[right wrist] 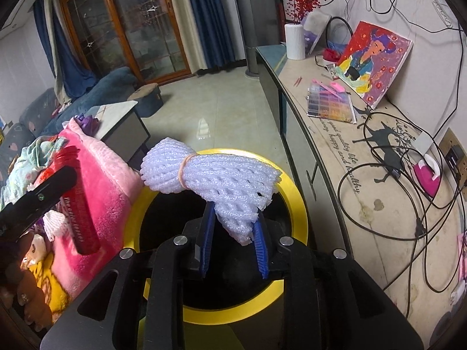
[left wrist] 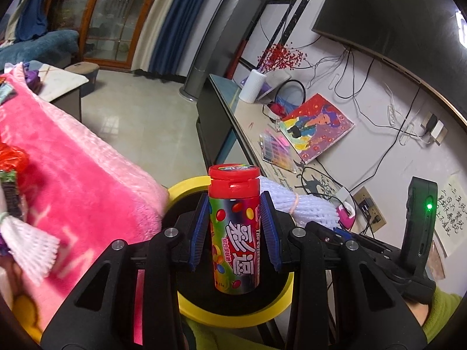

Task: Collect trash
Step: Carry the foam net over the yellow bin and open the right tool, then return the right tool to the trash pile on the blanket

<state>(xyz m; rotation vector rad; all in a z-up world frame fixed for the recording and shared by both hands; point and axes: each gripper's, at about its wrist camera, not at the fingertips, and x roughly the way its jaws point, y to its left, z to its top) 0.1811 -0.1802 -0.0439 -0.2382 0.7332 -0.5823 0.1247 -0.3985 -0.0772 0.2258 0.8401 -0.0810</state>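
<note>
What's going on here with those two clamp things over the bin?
A person is clearing rubbish with a handheld gripper in each hand. The left gripper is clamped on a candy tube with a red cap, held upright over the yellow-rimmed bin. The right gripper has a bundle of white foam netting between its fingers, also above the bin's opening. Neither piece has been dropped in yet. A pink blanket lies beside the bin.

We see left gripper: black frame, silver screws, blue ribbed pads; right gripper same build; our sleeve green fleece.
</note>
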